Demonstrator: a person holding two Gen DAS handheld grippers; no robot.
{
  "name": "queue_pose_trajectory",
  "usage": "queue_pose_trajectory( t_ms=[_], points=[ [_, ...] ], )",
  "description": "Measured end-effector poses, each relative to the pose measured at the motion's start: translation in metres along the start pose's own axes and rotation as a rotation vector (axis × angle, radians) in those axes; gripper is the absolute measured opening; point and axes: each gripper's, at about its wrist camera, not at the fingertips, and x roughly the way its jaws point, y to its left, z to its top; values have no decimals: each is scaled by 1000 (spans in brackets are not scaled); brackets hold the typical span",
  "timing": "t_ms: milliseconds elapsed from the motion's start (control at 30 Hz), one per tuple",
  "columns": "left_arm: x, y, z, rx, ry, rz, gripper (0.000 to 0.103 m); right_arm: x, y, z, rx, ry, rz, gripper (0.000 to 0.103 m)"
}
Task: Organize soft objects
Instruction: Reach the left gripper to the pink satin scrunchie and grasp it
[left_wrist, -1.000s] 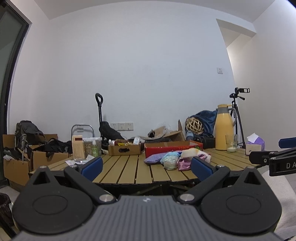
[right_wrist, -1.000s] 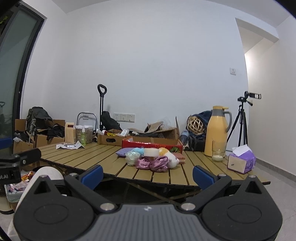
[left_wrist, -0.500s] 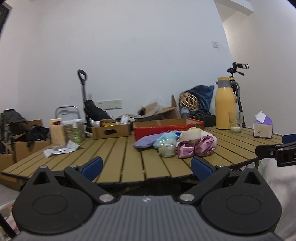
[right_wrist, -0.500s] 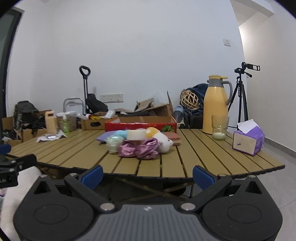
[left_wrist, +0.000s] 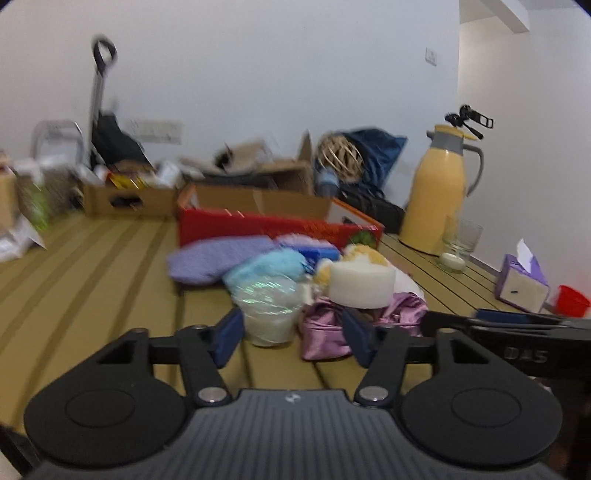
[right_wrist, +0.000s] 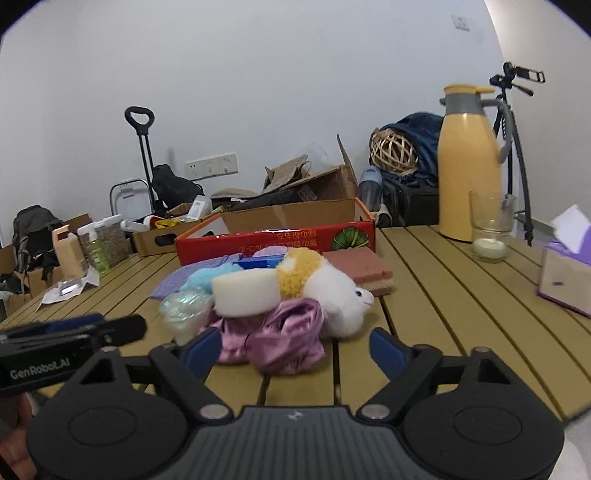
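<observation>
On the slatted wooden table (right_wrist: 436, 280), near its front edge, sits a pile of soft items, right in front of both grippers. Behind the pile: red cardboard box (right_wrist: 273, 242), open top, long side running left-right across the table. Yellow thermos jug (right_wrist: 468, 162) upright at far right, glass (right_wrist: 490, 229) just beside it, purple tissue box (right_wrist: 565, 280) further right.

Pile, big to small: purple flat cloth (left_wrist: 218, 258) at back left, long axis left-right. Pink satin scrunchie (right_wrist: 273, 338) at front, spread left-right. White-and-yellow plush toy (right_wrist: 328, 291) lying on its side, head pointing right toward the front. Pink sponge block (right_wrist: 360, 266) flat behind the plush, long axis left-right. White round foam pad (right_wrist: 245, 293) resting on top of the scrunchie, tilted. Clear-wrapped bundle (left_wrist: 271, 306) at left front, light blue fluffy item (left_wrist: 266, 267) behind it.

Left gripper (left_wrist: 293, 336): jaws about half open and closing, nothing pressed between the pads; wrapped bundle and scrunchie lie just ahead of the gap. Right gripper (right_wrist: 295, 349): jaws fairly wide and closing, scrunchie just ahead between the tips, not gripped. Left view is blurred.
</observation>
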Motion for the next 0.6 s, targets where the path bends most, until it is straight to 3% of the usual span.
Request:
queue_pose_trajectory(
  t_ms=[67, 133, 233, 333, 500, 600],
  points=[
    [14, 2, 2, -10, 17, 1, 57, 17, -2, 4, 17, 23, 11, 75],
    [21, 4, 5, 1, -9, 31, 58, 29, -4, 7, 30, 32, 16, 75],
    [35, 13, 12, -37, 23, 43, 55, 42, -6, 9, 26, 42, 23, 72],
    [40, 15, 10, -50, 50, 25, 53, 55, -11, 7, 49, 65, 34, 56],
    [47, 4, 5, -110, 115, -138, 55, 69, -20, 6, 87, 106, 89, 36],
    [64, -3, 5, -122, 148, -127, 54, 70, -23, 6, 96, 124, 118, 33]
  ],
)
